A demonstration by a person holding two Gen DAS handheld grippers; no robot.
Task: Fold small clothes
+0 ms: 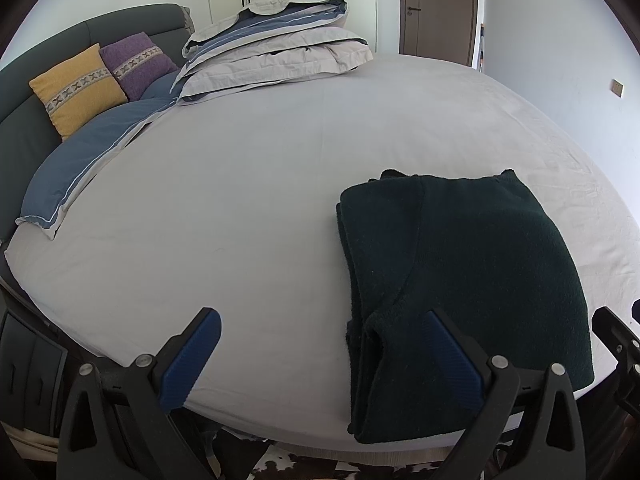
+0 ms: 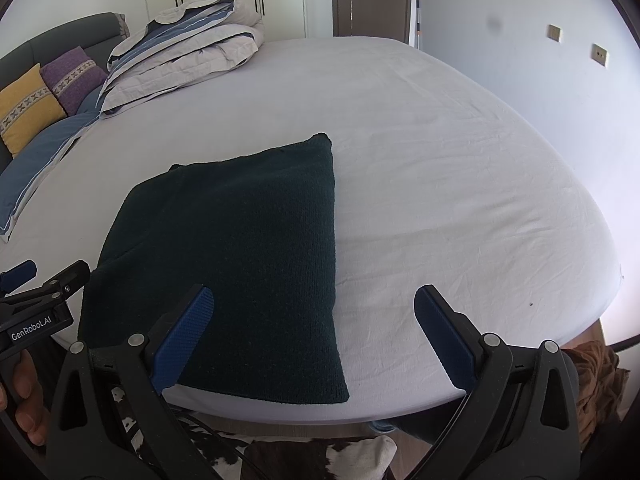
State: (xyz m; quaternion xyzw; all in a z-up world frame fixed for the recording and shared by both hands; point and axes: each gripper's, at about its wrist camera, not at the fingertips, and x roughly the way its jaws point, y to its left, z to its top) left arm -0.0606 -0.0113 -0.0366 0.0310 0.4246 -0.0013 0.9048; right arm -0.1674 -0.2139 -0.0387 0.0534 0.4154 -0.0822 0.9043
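A dark green knitted garment (image 1: 460,280) lies folded in a rectangle on the light grey bed sheet (image 1: 240,200), near the bed's front edge. It also shows in the right wrist view (image 2: 240,248). My left gripper (image 1: 324,356) is open and empty, just above the sheet; its right finger is over the garment's near left corner. My right gripper (image 2: 314,336) is open and empty, straddling the garment's near right edge. The left gripper (image 2: 36,280) shows at the left of the right wrist view.
A folded duvet (image 1: 280,44) is stacked at the back of the bed. A yellow pillow (image 1: 76,88) and a purple pillow (image 1: 140,64) lean on the dark headboard (image 1: 60,40). A blue pillow (image 1: 88,160) lies at left. A door (image 1: 440,8) is behind.
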